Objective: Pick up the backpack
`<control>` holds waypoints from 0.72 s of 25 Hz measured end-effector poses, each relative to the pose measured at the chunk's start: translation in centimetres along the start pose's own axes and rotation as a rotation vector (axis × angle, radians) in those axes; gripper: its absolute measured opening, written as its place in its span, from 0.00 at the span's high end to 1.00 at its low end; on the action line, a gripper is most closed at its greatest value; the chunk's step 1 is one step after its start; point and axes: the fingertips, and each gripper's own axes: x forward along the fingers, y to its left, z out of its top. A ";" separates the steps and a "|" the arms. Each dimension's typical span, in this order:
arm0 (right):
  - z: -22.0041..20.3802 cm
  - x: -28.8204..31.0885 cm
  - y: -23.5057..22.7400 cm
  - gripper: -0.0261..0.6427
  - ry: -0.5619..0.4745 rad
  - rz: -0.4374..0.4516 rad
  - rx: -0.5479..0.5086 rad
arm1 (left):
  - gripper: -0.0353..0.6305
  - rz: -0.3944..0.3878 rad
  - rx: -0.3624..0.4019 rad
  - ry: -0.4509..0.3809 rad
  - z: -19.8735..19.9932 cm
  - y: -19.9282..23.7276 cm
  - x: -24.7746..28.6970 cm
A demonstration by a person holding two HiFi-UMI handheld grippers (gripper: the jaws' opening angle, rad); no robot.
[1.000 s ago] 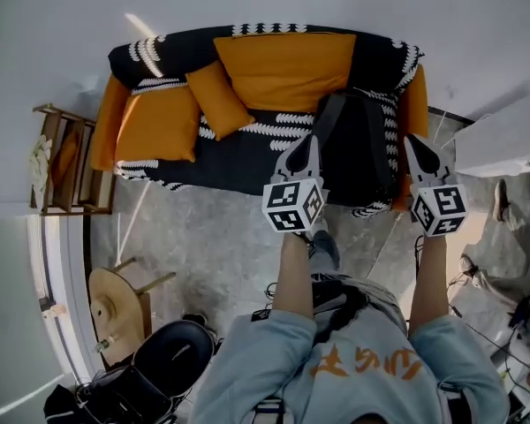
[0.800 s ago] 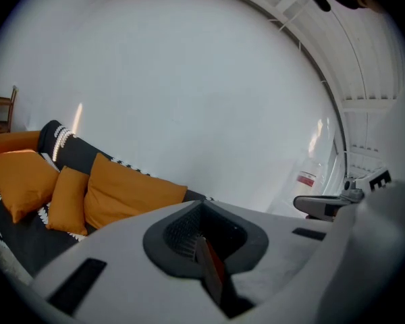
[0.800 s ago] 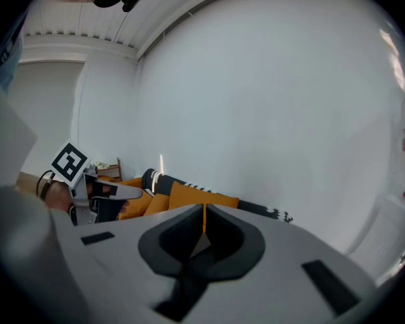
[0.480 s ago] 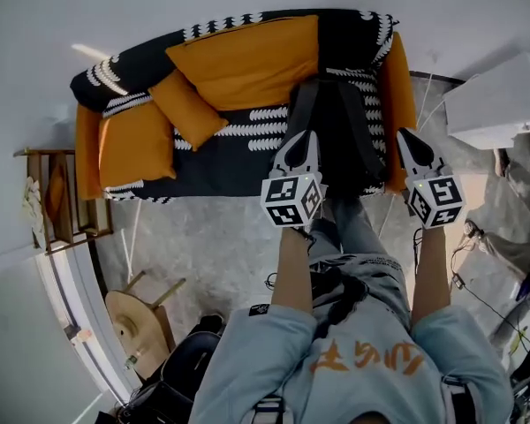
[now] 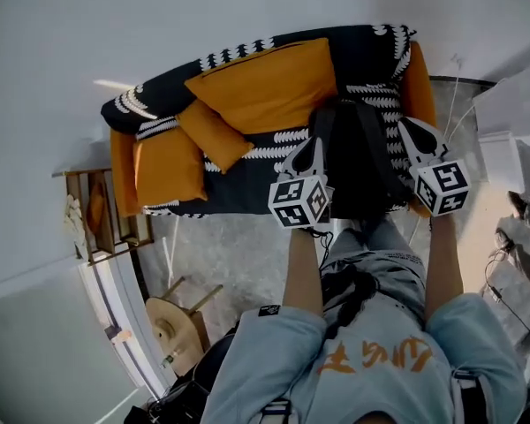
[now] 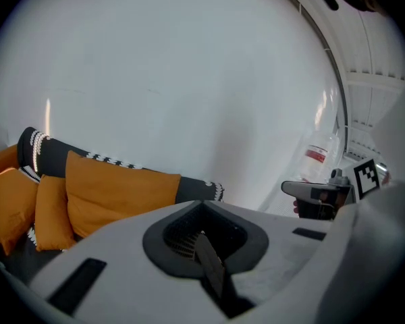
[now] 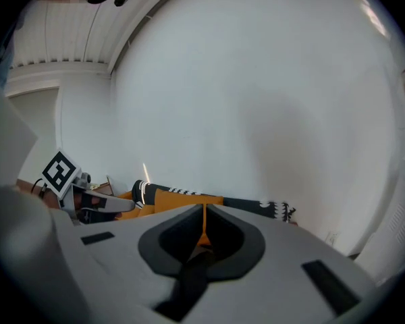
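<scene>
Backpack [image 5: 358,162] is located on the right end of the sofa [image 5: 247,182] seat, beside the large orange cushion [image 5: 265,87] and between the two grippers in the head view. Long axis is run from backrest [image 5: 367,51] to seat front edge. Upper end is judged to be leaned toward the backrest, lower end at the front edge. Top handle can't be made out: black bag on dark cover

Left gripper [image 5: 306,153] and right gripper [image 5: 415,135]: jaws are closed on both, nothing is held. The bag's two sides are flanked by them; contact can't be confirmed

Risks:
- jaws not opened before contact, so bag is shoved, not gripped
- sofa cover is pinched instead of a strap, given the low contrast
- bag isn't seen in either gripper view, both aimed at the wall [image 6: 189,79] above, so aim is blind
- bag is grabbed on one side only, so it is swung or tipped off the seat
</scene>
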 end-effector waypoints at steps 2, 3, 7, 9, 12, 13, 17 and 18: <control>-1.2 0.3 -1.4 0.91 0.031 -0.012 0.026 | 0.91 0.012 -0.013 0.035 -1.2 0.1 0.8; -2.0 0.4 -1.9 0.91 0.050 -0.015 0.039 | 0.91 0.020 -0.026 0.053 -2.0 0.4 1.0; -5.7 1.7 -3.0 0.91 0.121 -0.017 0.081 | 0.91 0.049 -0.072 0.121 -5.2 2.1 1.9; -7.5 2.9 -2.9 0.91 0.150 -0.012 0.097 | 0.91 0.061 -0.080 0.149 -6.6 3.3 2.5; -10.0 4.6 -1.7 0.91 0.201 0.018 0.117 | 0.91 0.079 -0.105 0.194 -8.7 5.3 3.3; -10.6 5.2 -1.4 0.91 0.217 0.025 0.122 | 0.91 0.077 -0.114 0.208 -9.1 5.9 3.7; -12.4 6.7 -1.0 0.91 0.269 0.020 0.154 | 0.91 0.031 -0.101 0.278 -9.9 6.9 6.1; -12.9 7.0 -1.1 0.91 0.279 0.018 0.162 | 0.91 0.019 -0.093 0.296 -10.1 7.0 6.7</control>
